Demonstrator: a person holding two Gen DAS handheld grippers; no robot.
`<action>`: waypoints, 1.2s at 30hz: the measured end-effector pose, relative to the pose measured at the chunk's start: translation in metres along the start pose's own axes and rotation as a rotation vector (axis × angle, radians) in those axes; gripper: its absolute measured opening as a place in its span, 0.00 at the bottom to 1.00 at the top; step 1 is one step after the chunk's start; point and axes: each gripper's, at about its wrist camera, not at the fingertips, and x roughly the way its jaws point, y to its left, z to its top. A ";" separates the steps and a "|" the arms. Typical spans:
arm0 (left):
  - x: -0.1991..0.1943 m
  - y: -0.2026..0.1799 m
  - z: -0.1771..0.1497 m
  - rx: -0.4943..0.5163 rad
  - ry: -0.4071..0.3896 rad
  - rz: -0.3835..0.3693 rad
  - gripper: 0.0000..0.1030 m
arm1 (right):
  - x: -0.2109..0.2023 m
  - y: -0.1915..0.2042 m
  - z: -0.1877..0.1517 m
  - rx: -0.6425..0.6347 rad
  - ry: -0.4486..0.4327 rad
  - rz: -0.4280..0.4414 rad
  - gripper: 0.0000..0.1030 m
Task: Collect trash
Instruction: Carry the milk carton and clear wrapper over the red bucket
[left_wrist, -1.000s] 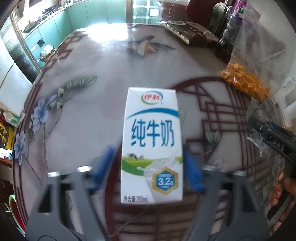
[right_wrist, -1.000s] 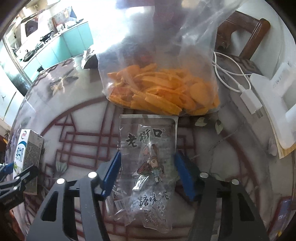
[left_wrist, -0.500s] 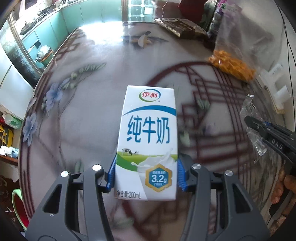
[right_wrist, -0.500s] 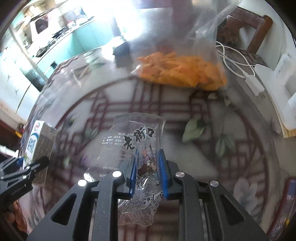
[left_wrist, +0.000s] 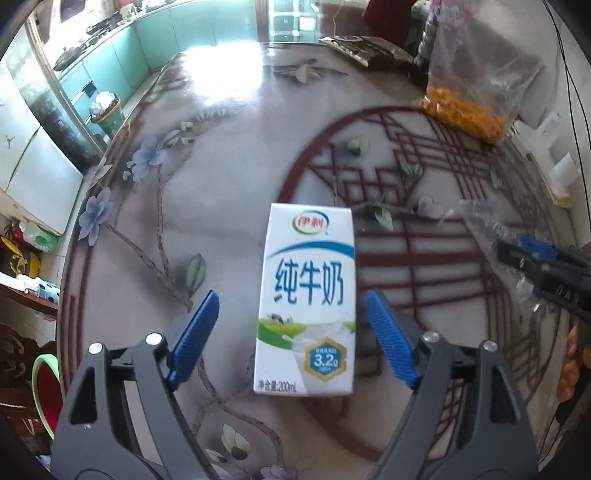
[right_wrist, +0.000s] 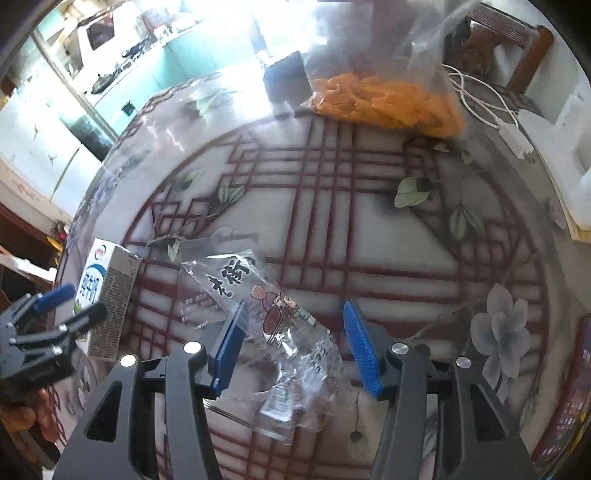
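White milk carton stood between the opening, spread left gripper, unpinched; clear snack wrapper lay likewise between the opening right gripper, apparently released together as gathered trash.

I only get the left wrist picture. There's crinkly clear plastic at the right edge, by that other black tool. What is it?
Observer: A clear snack wrapper printed with black characters and a cartoon figure. It lies between the blue fingers of the right gripper, which are opening.
Visitor: Is there anything by the orange snack bag that I can't see?
Observer: Yes. A white cable ending in a plug lies on the table just right of the orange snack bag.
Visitor: And the milk carton's other side?
Observer: The side of the milk carton that you can't see is a grey panel of small print.
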 end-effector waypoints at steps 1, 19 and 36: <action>0.001 0.001 0.002 -0.012 0.000 -0.004 0.78 | 0.000 0.003 -0.002 -0.014 0.001 -0.009 0.51; -0.028 0.017 -0.025 -0.024 -0.008 -0.085 0.48 | -0.057 0.028 -0.025 -0.017 -0.101 -0.063 0.22; -0.116 0.102 -0.118 -0.129 -0.103 -0.056 0.48 | -0.101 0.162 -0.070 -0.225 -0.146 -0.025 0.22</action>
